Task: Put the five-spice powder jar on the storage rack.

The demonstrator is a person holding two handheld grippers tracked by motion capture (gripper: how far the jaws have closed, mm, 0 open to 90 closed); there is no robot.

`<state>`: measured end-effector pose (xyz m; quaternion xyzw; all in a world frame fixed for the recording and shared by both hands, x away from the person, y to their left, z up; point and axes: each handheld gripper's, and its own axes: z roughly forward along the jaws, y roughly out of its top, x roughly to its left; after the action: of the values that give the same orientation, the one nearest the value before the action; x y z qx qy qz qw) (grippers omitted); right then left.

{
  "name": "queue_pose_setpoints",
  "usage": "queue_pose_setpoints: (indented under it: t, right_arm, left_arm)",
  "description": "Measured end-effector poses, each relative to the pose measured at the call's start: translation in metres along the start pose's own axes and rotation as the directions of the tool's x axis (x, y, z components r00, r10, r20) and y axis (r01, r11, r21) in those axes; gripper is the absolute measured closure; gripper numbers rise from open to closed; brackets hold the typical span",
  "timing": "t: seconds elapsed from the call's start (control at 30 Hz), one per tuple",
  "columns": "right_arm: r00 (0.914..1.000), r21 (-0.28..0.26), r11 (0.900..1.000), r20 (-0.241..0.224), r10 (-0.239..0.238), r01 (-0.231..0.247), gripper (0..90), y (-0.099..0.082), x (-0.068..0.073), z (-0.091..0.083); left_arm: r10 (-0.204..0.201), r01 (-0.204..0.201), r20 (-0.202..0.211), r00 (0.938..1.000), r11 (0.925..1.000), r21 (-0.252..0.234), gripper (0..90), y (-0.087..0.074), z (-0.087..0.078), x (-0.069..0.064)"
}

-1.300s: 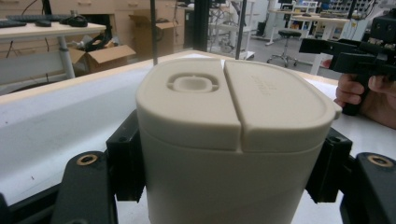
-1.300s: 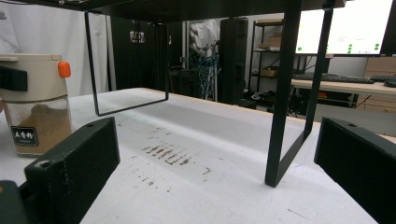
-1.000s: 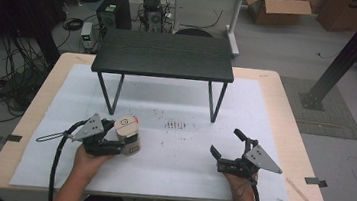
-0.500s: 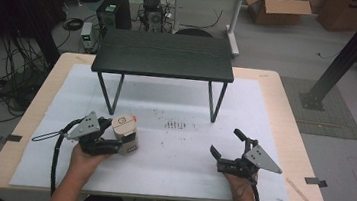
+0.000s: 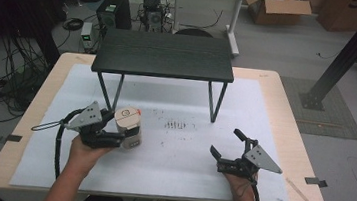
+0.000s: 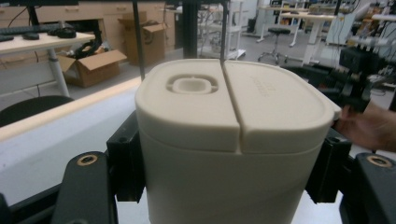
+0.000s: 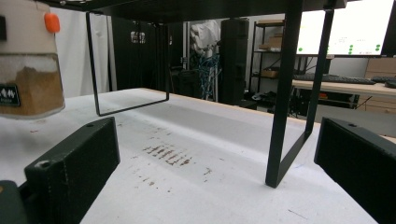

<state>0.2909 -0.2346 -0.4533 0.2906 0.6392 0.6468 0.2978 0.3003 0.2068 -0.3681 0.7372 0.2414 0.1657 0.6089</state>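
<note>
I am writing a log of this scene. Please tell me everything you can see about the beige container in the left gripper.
The container is a rounded beige plastic canister. Its flat lid is split by a seam, with a recessed oval on one half and an orange tab at the rim. The lower body is clear and holds brown powder behind a small dark label. It stands upright, lid closed, on the white table cover, clamped at both sides by the jaws of the left gripper.

- The container (image 6: 233,140) has a cream lid of matt, smooth plastic; its lower body (image 7: 28,88) is clear plastic over brown powder.
- The small table (image 5: 163,54) has a dark, matt, wood-grained top on thin black metal legs.
- The tabletop (image 5: 285,117) is pale wood under a white matt sheet (image 5: 176,150), lightly stained.
- The left gripper (image 6: 224,182) and right gripper (image 7: 215,186) have matt black jaws.
</note>
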Motion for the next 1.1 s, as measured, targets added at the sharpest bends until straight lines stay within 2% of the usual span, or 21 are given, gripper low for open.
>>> queue_pose_setpoints:
  t: [0.43,1.1]
  right_arm:
    - [1.0000,0.000,1.0000,0.000,0.000,0.000,0.0,0.000,0.000,0.000]
    - [1.0000,-0.004,1.0000,-0.003,0.001,-0.001,0.0,0.000,0.000,0.000]
  left_arm:
    - [0.002,-0.002,-0.005,1.0000,1.0000,0.006,31.7,0.028,0.001,0.007]
    - [0.024,-0.024,0.000,0.9997,0.9997,-0.006,31.7,0.082,0.007,0.016]
